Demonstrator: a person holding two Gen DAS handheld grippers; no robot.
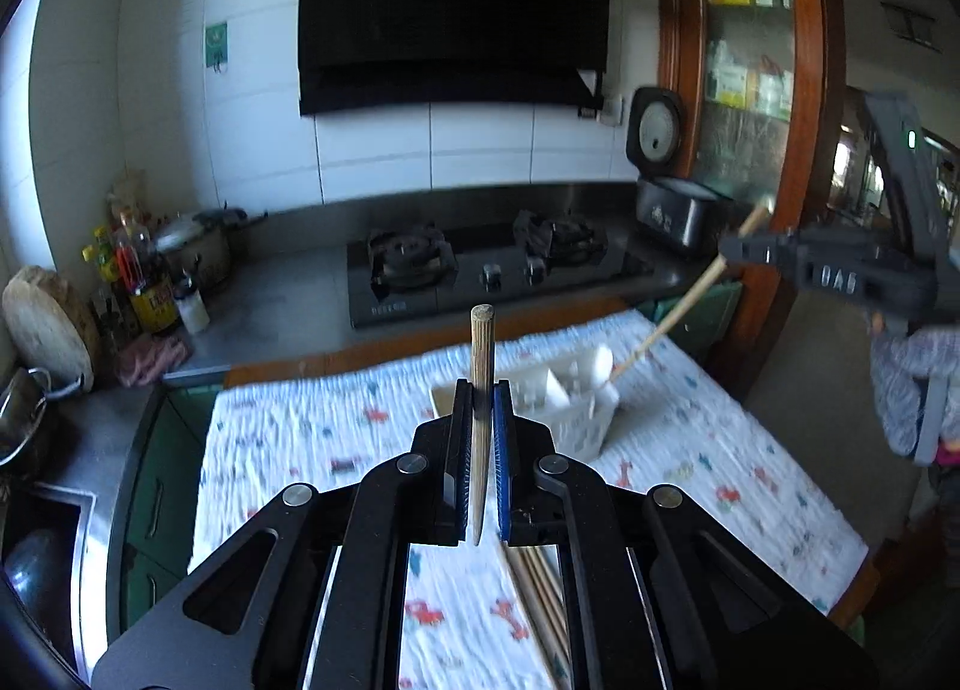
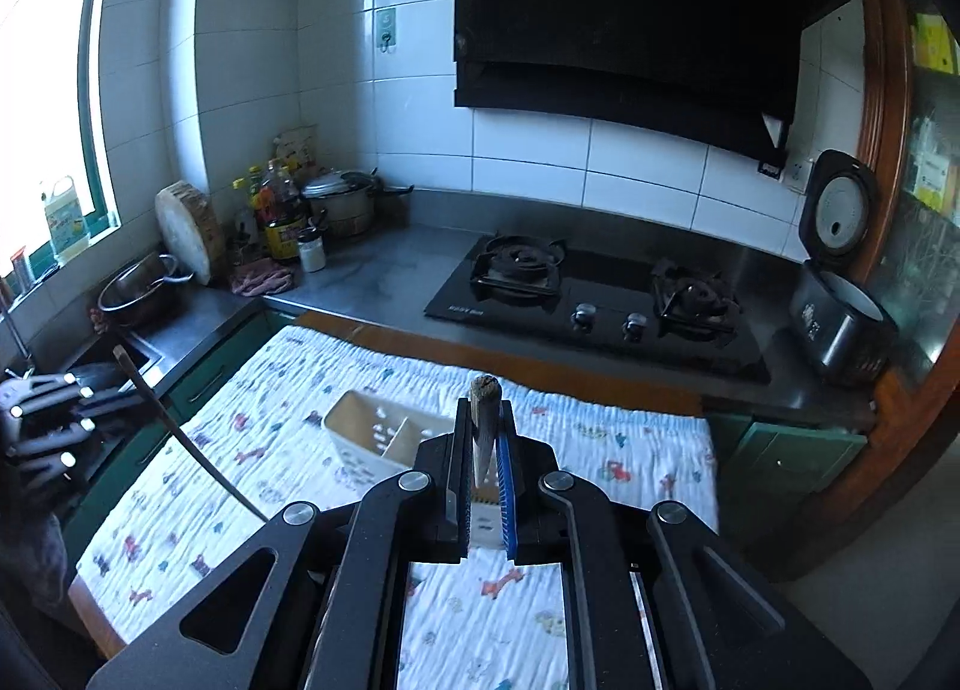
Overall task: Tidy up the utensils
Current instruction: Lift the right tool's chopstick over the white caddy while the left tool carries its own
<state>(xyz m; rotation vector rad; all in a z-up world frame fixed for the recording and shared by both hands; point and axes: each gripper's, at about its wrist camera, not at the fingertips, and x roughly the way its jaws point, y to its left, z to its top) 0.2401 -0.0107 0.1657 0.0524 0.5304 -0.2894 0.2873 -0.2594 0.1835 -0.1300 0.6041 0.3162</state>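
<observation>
Counting by view. Left wrist view: the left gripper [image 1: 482, 390] was clamped narrow on one chopstick [image 1: 482, 366], which stood upright between the pads with its blunt end at 12 o'clock. One white utensil caddy [image 1: 576, 408] sat on the printed cloth [image 1: 288, 438] just past the fingertips, toward 1 o'clock, with one white spoon [image 1: 602, 361] standing in it. A bundle of loose chopsticks [image 1: 540, 600] lay on the cloth under the gripper at 5 o'clock; the count could not be told, several at least. At 3 o'clock the right gripper [image 1: 729, 252] held a second chopstick [image 1: 690, 306] slanting down toward the caddy.

Right wrist view: the right gripper [image 2: 485, 408] was closed tight on one chopstick [image 2: 485, 390], seen end-on. The same caddy [image 2: 384, 432] lay at 11 o'clock of the fingertips, and its divided compartments showed here. The left gripper [image 2: 78, 402] appeared at 9 o'clock with its chopstick [image 2: 180, 438] dark against the cloth [image 2: 600, 450]. One two-burner stove [image 2: 600, 294] and one open rice cooker [image 2: 840, 324] stood behind. The spoon and loose bundle did not show here.
</observation>
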